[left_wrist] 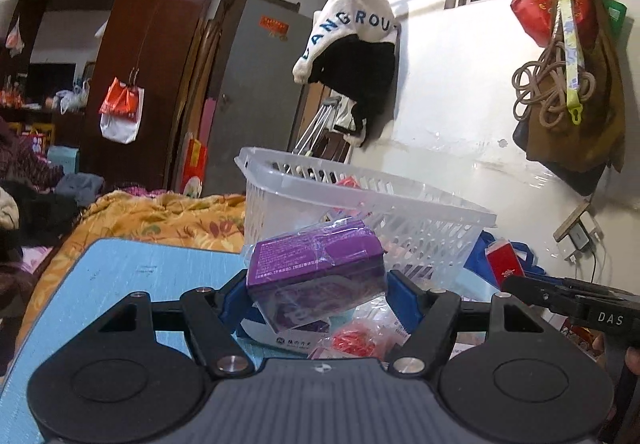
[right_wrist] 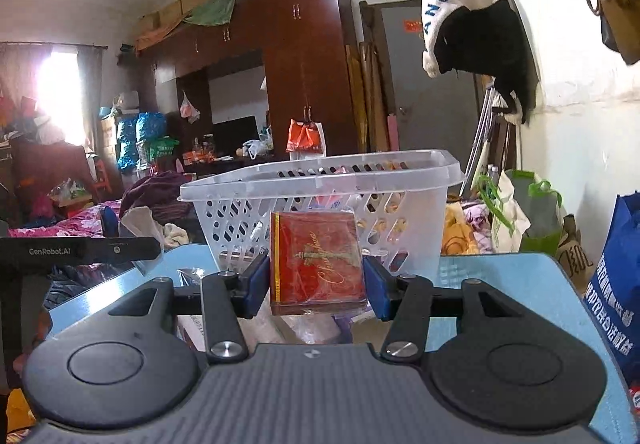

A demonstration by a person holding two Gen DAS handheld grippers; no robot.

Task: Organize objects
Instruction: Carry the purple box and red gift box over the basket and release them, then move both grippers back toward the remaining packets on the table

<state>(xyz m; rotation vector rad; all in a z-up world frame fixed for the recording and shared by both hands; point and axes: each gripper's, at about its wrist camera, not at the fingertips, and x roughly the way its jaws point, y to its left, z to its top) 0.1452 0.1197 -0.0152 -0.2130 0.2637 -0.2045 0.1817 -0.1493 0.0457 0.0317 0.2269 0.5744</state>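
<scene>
My left tongs [left_wrist: 316, 294] grip a purple plastic-wrapped box [left_wrist: 316, 268], held tilted just in front of the clear plastic basket [left_wrist: 420, 219]. My right tongs [right_wrist: 316, 280] grip an upright red packet [right_wrist: 318, 264], also just in front of the basket [right_wrist: 320, 179], which stands on a blue table [right_wrist: 500, 276].

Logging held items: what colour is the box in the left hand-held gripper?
Purple box, plastic-wrapped, clamped in the left hand-held gripper; left wrist view shows it best.

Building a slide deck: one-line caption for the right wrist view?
Right hand-held gripper grips a red box before a white plastic basket on a blue table.
</scene>
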